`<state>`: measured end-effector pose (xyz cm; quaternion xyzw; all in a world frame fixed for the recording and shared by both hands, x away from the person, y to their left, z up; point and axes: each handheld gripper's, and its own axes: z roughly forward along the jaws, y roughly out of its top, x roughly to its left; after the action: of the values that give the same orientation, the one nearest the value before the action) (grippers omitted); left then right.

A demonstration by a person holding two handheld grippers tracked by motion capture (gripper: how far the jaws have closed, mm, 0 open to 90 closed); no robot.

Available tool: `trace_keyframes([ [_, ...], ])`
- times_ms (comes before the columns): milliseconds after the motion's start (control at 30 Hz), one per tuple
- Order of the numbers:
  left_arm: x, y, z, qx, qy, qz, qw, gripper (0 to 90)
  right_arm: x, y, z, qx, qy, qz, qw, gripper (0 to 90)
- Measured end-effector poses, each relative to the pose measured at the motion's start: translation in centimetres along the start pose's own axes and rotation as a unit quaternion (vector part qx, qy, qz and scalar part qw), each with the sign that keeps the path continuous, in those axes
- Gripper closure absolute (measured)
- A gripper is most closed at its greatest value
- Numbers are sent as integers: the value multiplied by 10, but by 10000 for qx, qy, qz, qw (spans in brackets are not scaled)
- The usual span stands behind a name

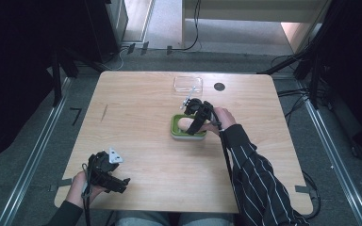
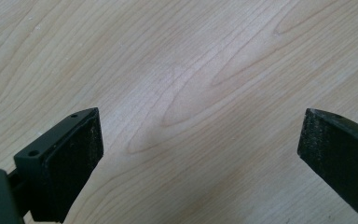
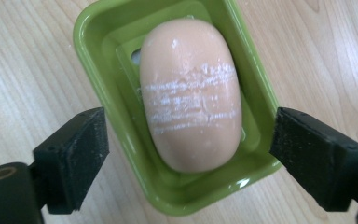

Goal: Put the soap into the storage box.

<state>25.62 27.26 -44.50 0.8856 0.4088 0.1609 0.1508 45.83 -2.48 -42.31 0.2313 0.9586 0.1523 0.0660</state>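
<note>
A peach-coloured bar of soap [image 3: 191,93] with white scratch marks across its middle lies in a green soap dish [image 3: 93,51] on the wooden table. In the high view the green dish [image 1: 175,127] sits near the table's middle with the soap [image 1: 184,124] inside. My right gripper [image 3: 189,149] hovers just over the dish, open, its jaws outside the two long sides of the dish. My right gripper [image 1: 197,117] covers part of the dish from above. My left gripper [image 1: 118,181] rests near the front left corner, open over bare wood [image 2: 200,93], nothing between its jaws.
A clear plastic lid or tray [image 1: 187,83] lies at the back of the table, with a small metal piece [image 1: 188,100] in front of it. A dark round hole [image 1: 219,86] sits beside the lid. Cables run over the floor around the table.
</note>
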Motion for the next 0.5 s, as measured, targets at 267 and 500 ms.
trace_keyframes([
  [267,-2,6,2,3,-12,97,10000,6,1,-13,-10,23,-14,256,9997,52],
  [500,-4,11,4,-2,-49,167,9998,6,3,-32,-21,91,-16,468,9989,29],
])
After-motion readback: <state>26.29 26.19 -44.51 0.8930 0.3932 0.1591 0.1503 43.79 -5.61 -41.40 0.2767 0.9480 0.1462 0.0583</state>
